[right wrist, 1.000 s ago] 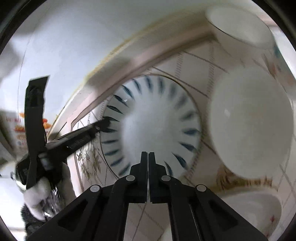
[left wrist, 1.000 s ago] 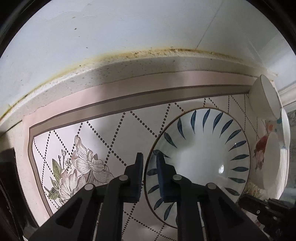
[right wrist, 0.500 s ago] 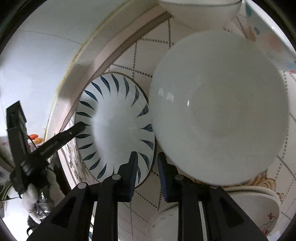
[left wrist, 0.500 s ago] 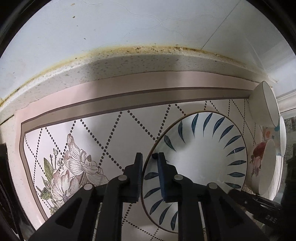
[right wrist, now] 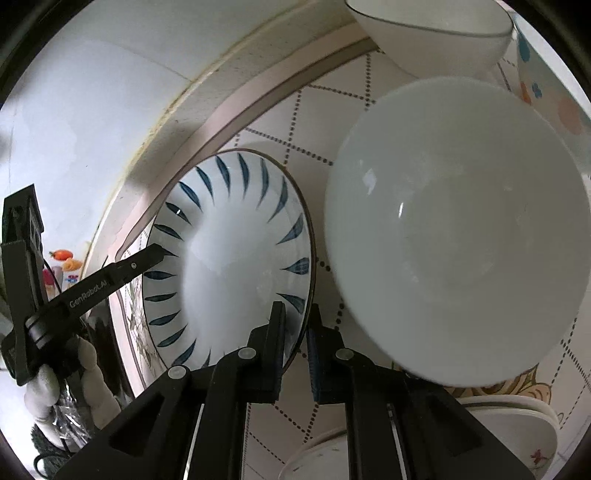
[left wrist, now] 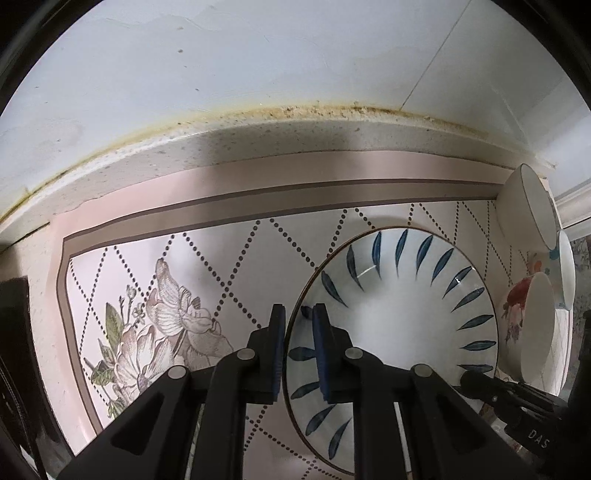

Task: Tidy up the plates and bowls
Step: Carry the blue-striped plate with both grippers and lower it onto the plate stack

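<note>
- The plate [left wrist: 402, 325], white with dark blue leaf strokes round its inside, lies on a mat [left wrist: 236, 258] printed with dotted diamonds and flowers.
- The left gripper [left wrist: 298, 332] straddles the plate's left rim: 1 finger sits outside on the mat side, the other inside over the blue strokes, with a gap between them, so the jaws stand part open around the rim. Whether the pads press the rim I cannot tell.
- In the right wrist view the same plate [right wrist: 229, 266] shows with the right gripper [right wrist: 295, 325] at its near right edge. Its 2 fingers are parted, 1 over the plate's inside and 1 outside, the rim passing between them.
- The left gripper [right wrist: 122, 269] also shows there as a black finger reaching onto the plate's far left rim.
- A plain white bowl [right wrist: 458, 236] sits just right of the plate, its rim overlapping or very near the plate's edge; which, I cannot tell.
- Another white bowl [right wrist: 432, 33] lies behind it near the mat's border, and a bowl with coloured spots [right wrist: 550, 85] is at the far right.
- More white dishes [right wrist: 517, 428] sit at the lower right.
- The mat rests on a speckled counter [left wrist: 258, 144] against a pale wall [left wrist: 258, 55].
</note>
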Available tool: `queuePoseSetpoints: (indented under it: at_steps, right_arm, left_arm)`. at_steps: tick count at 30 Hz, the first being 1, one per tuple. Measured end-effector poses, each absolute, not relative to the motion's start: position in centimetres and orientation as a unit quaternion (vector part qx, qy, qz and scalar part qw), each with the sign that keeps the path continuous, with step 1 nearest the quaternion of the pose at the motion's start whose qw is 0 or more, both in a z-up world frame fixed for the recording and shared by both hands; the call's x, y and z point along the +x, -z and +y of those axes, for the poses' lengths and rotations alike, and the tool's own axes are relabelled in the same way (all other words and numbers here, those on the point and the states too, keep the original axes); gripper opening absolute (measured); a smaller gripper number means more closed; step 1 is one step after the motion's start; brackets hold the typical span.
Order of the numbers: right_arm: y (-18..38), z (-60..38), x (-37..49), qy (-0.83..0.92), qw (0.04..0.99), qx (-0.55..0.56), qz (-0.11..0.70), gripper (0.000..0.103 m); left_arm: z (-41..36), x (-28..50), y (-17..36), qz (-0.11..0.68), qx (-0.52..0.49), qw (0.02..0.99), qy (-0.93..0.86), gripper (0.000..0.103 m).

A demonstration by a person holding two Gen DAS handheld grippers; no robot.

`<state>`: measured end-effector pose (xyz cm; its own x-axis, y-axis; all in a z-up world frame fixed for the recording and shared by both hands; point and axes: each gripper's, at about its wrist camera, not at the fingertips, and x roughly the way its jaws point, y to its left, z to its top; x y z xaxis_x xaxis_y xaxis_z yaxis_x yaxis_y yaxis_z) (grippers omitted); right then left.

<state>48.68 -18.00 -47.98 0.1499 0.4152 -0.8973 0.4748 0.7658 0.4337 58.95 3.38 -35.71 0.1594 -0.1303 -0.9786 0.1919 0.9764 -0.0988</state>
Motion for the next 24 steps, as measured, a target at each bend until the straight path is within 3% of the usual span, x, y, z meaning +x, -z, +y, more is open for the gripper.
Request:
queuePoseSetpoints:
  at_steps: [13, 24]
  right_arm:
    - [43.3, -18.2, 48.2, -0.016, 0.712, 0.305, 0.632, 0.012]
    - [37.9, -21.3, 42.4, -0.051, 0.730, 0.279, 0.622, 0.012]
  left_arm:
    - [3.4, 54.1, 30.1, 0.612, -0.003, 0.785, 0.096, 0.013]
    - [0.9, 46.5, 26.2, 0.596, -0.025, 0.795, 0.110, 0.013]
